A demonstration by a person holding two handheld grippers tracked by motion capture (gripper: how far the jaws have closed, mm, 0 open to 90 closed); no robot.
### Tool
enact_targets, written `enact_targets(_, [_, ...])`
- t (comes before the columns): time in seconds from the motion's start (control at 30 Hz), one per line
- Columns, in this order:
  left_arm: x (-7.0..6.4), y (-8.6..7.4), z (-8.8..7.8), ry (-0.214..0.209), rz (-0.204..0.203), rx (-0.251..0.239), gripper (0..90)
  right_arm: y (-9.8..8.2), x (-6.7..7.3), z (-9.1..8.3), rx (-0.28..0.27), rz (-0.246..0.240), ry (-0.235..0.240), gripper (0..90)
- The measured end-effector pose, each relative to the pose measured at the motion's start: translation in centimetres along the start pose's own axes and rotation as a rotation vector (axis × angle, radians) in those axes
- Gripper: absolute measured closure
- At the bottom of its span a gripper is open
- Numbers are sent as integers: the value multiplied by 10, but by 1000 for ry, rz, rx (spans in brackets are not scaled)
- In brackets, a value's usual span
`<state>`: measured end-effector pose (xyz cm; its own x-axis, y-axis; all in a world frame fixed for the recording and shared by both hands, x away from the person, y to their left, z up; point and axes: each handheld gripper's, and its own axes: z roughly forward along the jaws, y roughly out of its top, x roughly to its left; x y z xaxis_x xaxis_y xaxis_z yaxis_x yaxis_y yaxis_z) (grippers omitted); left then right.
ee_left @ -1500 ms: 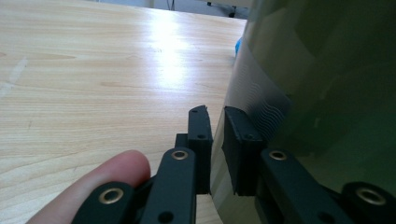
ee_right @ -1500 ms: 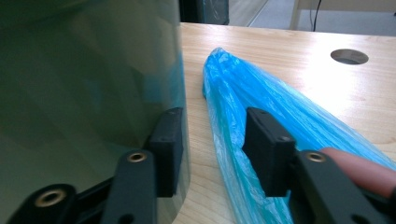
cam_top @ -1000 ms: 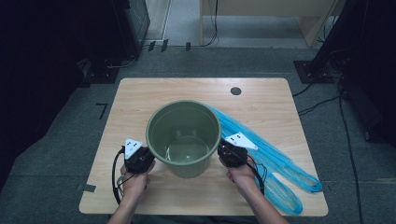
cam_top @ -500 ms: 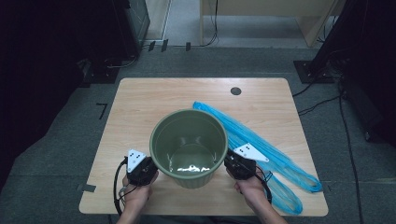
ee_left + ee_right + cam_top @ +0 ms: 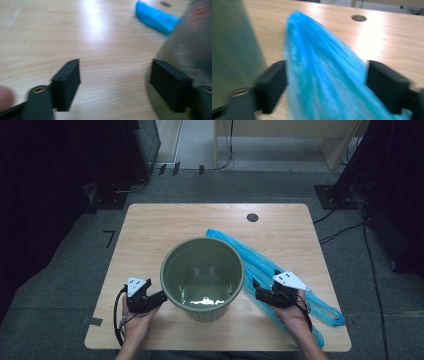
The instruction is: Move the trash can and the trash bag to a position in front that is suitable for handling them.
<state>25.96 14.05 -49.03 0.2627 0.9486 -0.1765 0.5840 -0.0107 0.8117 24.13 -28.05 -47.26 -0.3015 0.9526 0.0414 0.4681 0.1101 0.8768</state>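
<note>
Both tongs (image 5: 159, 296) (image 5: 256, 292) (just opening, released) flank green bucket (image 5: 202, 277) on wooden table (image 5: 150, 235).

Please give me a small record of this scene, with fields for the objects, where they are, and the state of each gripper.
Bucket: round olive-green plastic bucket, upright, near the front edge
Bag: long blue plastic bag, flat, right of the bucket
Surface: light wooden table
Left gripper: jaws just opened, beside the bucket wall
Right gripper: jaws just opened, above the bag
Held: nothing
</note>
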Motion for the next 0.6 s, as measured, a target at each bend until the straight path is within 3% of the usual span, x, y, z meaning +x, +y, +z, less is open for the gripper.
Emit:
enact_targets(0.07, [3, 0, 2, 24, 6, 14, 174, -1, -4, 1, 13, -7, -16, 81])
enact_targets(0.1, [5, -1, 3, 48, 13, 20, 169, -2, -11, 2, 43, 5, -12, 1])
enact_targets(0.17, [13, -1, 6, 103, 18, 32, 167, -4, -16, 5, 72, 20, -10, 0])
enact_targets(0.33, [21, -5, 11, 119, 20, 77, 137, -11, -23, 14, 142, 28, -51, 0])
enact_targets(0.53, [23, -7, 17, 131, 38, 129, 129, -20, -23, 25, 222, -12, -66, 0])
enact_targets(0.6, [22, -7, 17, 132, 46, 141, 129, -22, -23, 29, 238, -13, -102, 0])
